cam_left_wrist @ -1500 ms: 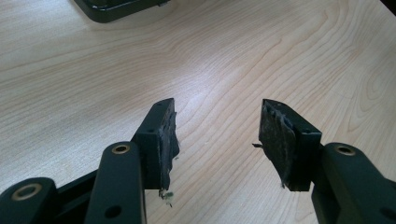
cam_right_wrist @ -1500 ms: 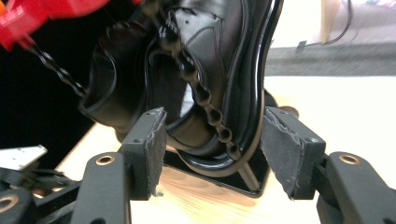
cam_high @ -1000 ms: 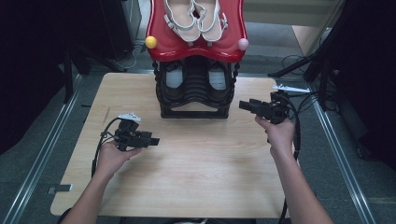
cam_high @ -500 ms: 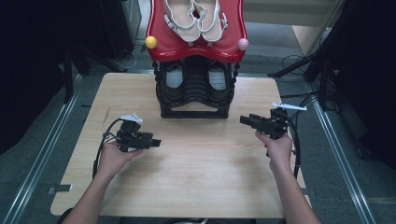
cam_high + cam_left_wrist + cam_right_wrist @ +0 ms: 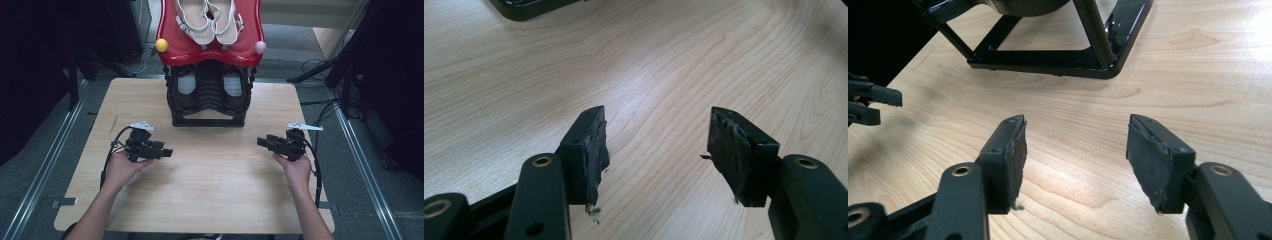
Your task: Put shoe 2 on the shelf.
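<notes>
Now both tools lie low over the desk (image 5: 210, 200), pointing inward at each other along its width. Left tool (image 5: 167, 152), jaws just widened, is spread and empty; right tool (image 5: 261, 142), jaws narrowing slightly, likewise. Black shoe rack (image 5: 209, 95) stands behind, between them.

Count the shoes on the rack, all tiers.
4 visible. Two white sandals lie side by side on the red top shelf. Two dark shoes sit in the black rack below it. More may be hidden behind.
</notes>
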`<state>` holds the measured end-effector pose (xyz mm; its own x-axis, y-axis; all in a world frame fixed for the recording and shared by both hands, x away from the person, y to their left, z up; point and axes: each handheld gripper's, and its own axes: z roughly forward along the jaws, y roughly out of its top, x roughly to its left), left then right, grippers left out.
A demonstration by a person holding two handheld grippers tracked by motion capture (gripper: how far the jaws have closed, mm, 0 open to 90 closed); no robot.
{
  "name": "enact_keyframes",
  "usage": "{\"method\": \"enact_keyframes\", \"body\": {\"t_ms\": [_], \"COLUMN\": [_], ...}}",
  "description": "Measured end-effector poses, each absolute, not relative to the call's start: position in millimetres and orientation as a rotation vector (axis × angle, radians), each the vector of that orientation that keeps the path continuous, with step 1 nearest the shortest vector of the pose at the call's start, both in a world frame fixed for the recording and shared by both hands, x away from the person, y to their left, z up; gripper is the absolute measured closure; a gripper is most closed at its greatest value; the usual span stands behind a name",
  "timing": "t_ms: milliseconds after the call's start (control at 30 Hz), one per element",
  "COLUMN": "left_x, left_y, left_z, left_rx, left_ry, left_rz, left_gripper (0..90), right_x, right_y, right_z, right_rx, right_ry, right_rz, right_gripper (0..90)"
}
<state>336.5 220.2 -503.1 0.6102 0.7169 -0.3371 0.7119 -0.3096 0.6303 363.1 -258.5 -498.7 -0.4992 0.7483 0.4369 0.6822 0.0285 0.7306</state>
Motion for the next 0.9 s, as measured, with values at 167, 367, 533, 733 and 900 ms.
{"method": "enact_keyframes", "body": {"t_ms": [167, 367, 533, 733, 900], "left_x": [337.2, 337.6, 338.8, 339.3, 339.3], "left_y": [222.4, 224.5, 225.9, 224.6, 223.0], "left_z": [-503.2, -502.1, -503.1, -504.4, -505.5], "left_rx": [2.054, 2.02, 2.024, 2.037, 2.054], "left_ry": [1.133, 1.13, 1.138, 1.144, 1.142], "left_rz": [0.007, -0.031, -0.037, -0.033, -0.027], "left_gripper": [41.1, 40.2, 39.8, 39.7, 39.7], "right_x": [361.7, 362.1, 361.6, 362.7, 363.7], "right_y": [-254.5, -246.2, -243.3, -244.1, -242.4], "right_z": [-507.4, -514.2, -514.4, -515.6, -518.6], "right_rx": [1.545, 1.535, 1.516, 1.515, 1.52], "right_ry": [2.206, 2.259, 2.262, 2.25, 2.277], "right_rz": [1.514, 1.479, 1.442, 1.439, 1.416], "right_gripper": [42.8, 42.8, 42.7, 42.6, 41.9]}}
